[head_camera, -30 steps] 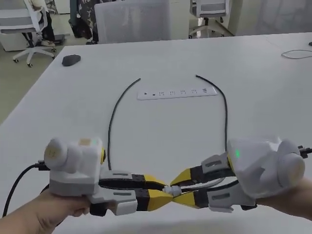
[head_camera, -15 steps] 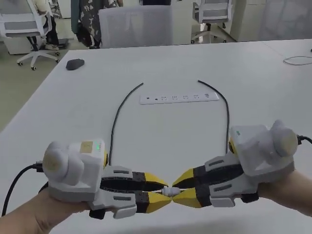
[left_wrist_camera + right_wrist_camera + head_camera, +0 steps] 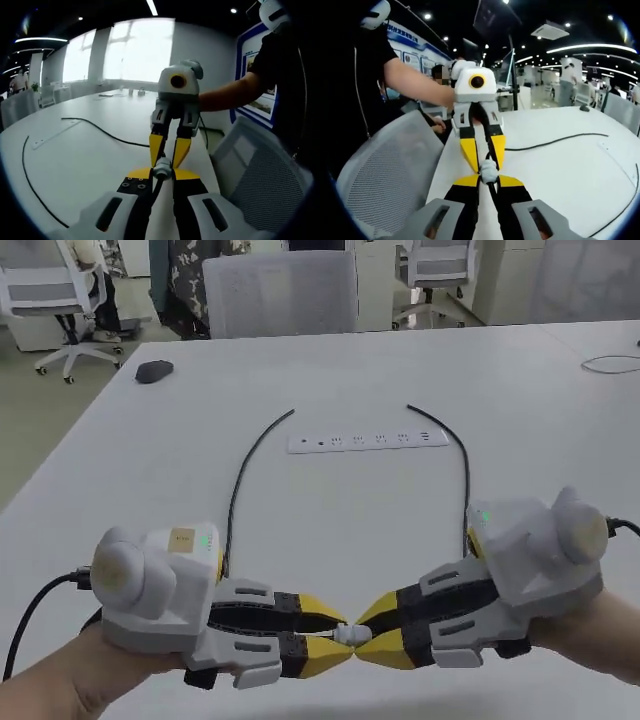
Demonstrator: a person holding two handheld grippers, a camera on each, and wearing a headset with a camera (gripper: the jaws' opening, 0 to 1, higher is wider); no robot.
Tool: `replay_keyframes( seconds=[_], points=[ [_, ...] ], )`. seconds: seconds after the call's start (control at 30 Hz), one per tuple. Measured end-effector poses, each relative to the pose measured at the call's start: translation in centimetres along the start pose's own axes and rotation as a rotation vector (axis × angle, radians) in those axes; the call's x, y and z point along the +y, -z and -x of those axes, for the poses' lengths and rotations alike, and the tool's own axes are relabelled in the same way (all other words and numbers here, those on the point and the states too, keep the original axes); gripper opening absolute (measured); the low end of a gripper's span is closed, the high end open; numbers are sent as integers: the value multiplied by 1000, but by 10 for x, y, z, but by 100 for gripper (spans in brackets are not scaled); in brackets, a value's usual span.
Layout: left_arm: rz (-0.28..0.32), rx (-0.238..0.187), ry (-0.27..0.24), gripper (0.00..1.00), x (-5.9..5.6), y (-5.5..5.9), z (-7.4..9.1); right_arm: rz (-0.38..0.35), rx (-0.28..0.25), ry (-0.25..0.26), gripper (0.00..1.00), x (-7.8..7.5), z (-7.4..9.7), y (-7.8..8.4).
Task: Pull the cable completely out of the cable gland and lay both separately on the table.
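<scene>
A small white cable gland (image 3: 348, 635) hangs between the tips of both grippers, just above the near edge of the white table (image 3: 330, 510). My left gripper (image 3: 335, 638) comes in from the left, shut on the gland (image 3: 162, 169). The right gripper (image 3: 366, 634) meets it nose to nose and is shut on the black cable (image 3: 493, 192) right at the gland (image 3: 489, 171). The cable (image 3: 228, 520) runs in two long arcs across the table, and both ends lie near the power strip. Its right arc (image 3: 467, 480) passes behind the right gripper.
A white power strip (image 3: 367, 441) lies mid-table between the cable ends. A dark mouse (image 3: 153, 371) sits far left, and a thin wire (image 3: 610, 363) far right. Office chairs (image 3: 280, 290) stand beyond the table. A mesh chair (image 3: 270, 175) is beside the near edge.
The right gripper has risen a little and tilted. Slightly more of the white gland shows between the tips than half a second ago. The left gripper has barely moved.
</scene>
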State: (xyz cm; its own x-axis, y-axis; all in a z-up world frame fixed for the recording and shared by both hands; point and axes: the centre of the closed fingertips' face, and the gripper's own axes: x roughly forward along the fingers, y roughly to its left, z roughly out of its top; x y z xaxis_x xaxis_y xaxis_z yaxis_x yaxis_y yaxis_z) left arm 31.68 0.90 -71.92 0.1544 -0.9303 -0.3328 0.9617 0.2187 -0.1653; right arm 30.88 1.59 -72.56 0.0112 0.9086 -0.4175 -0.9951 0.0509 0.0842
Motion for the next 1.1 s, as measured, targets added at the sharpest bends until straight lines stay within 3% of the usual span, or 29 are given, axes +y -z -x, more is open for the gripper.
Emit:
replay_keyframes(
  seconds=[0.1,0.27,0.37,0.43,0.53,0.6,0.73,0.87,0.9,0.97,1.0,1.03,1.07,1.1],
  points=[
    [14,0,0,14,0,0,-1,53,10,16,7,-1,0,0],
    [176,4,3,14,0,2,-1,229,39,44,6,-1,0,1],
    [167,-2,2,14,0,1,-1,285,36,54,6,-1,1,0],
    [247,-12,2,14,0,-1,-2,306,38,60,7,-1,1,0],
    [303,-20,5,14,3,-1,-1,342,37,64,7,-2,1,-1],
    [294,-26,-3,14,3,-1,-1,372,39,72,7,-3,1,-2],
    [293,-21,-9,14,3,2,-2,362,48,68,7,-3,1,1],
    [224,-42,-30,14,6,-3,0,319,44,103,9,-8,3,-4],
    [166,-39,-40,14,9,-3,2,258,20,95,14,-7,4,-7],
    [105,-40,-41,14,8,-4,4,37,-8,70,36,-8,6,-8],
    [76,-34,-47,14,9,-4,5,-89,-29,34,42,-7,7,-7],
    [65,-32,-53,14,9,-4,5,-170,-37,16,42,-7,9,-6],
    [36,-34,-59,14,10,-6,5,-217,-67,0,35,-10,11,-7],
    [35,-35,-54,14,8,-7,5,-218,-87,0,27,-12,13,-8]
  ],
)
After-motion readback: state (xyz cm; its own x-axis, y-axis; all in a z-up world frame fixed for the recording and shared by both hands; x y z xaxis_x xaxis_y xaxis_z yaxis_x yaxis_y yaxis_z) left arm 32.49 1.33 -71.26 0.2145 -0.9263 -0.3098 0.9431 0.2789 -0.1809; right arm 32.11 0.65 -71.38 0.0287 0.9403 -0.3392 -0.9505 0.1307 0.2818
